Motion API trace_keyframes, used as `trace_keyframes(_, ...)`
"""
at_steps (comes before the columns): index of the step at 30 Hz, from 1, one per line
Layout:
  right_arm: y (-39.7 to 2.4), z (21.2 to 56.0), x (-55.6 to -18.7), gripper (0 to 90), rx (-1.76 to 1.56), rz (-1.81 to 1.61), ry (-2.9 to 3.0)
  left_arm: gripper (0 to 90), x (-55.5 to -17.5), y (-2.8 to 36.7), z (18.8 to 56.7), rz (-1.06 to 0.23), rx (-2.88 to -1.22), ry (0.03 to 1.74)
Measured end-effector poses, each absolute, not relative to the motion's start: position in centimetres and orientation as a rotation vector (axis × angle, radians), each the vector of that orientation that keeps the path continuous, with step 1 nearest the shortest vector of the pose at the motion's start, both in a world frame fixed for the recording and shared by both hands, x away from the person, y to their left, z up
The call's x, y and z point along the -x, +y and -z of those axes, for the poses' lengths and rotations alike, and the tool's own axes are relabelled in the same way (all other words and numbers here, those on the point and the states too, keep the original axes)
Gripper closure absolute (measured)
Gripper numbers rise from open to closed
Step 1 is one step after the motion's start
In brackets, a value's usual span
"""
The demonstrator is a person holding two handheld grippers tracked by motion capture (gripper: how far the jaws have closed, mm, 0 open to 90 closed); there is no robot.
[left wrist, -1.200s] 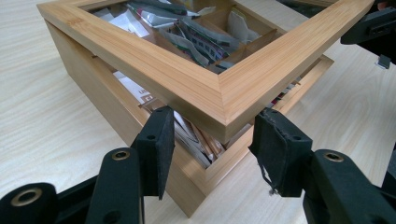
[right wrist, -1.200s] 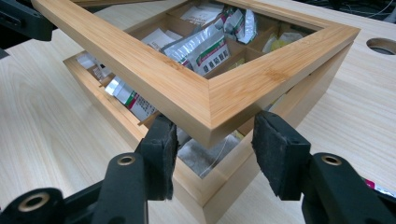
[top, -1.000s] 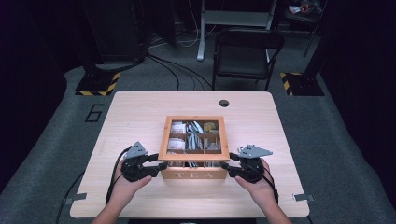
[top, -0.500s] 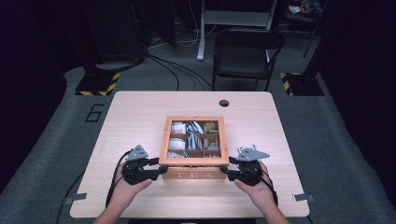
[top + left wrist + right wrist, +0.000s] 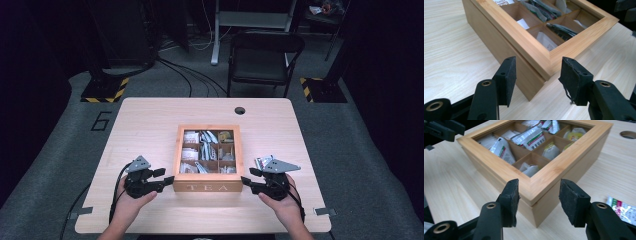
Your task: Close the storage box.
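A wooden tea box (image 5: pixel 207 187) marked TEA stands mid-table, its window lid down over compartments of tea bags (image 5: pixel 531 136). My left gripper (image 5: pixel 165 177) is at the box's front left corner (image 5: pixel 541 72). That corner sits between the jaws with a gap on each side, and the jaws have just been opening a little. My right gripper (image 5: pixel 247 177) is at the front right corner (image 5: pixel 534 202). Its pads (image 5: pixel 511 197) stand apart from the wood on both sides.
A loose tea bag packet (image 5: pixel 260 162) lies on the table (image 5: pixel 150 120) beside my right hand, also in the right gripper view (image 5: pixel 624 211). A cable hole (image 5: pixel 240 110) is behind the box. A black chair (image 5: pixel 265 55) stands beyond the far edge.
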State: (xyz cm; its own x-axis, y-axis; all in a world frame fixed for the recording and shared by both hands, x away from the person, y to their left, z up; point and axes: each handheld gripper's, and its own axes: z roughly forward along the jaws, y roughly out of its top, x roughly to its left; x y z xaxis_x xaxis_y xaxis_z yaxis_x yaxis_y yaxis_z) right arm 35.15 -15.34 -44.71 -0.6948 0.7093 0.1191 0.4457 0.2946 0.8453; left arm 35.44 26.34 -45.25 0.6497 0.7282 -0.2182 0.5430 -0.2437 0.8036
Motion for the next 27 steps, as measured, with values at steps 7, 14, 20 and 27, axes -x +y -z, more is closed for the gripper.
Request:
trace_keyframes(7, -15.5, 45.0, -35.6, 48.6, -1.081, -1.334, 2.268, 46.3, -35.6, 27.2, 45.3, -0.276, -1.911, 1.026)
trace_keyframes(14, -16.8, 45.4, -36.3, 47.2, -1.14, -1.315, 2.194, 45.9, -36.1, 28.2, 45.2, -0.304, -1.894, 1.047)
trace_keyframes(20, -18.1, 45.8, -36.9, 45.9, -1.198, -1.302, 2.15, 45.3, -36.4, 29.1, 45.3, -0.317, -1.875, 1.074)
trace_keyframes(27, -19.0, 46.4, -37.4, 45.0, -1.239, -1.27, 2.116, 43.5, -36.8, 30.1, 45.6, -0.351, -1.871, 1.101)
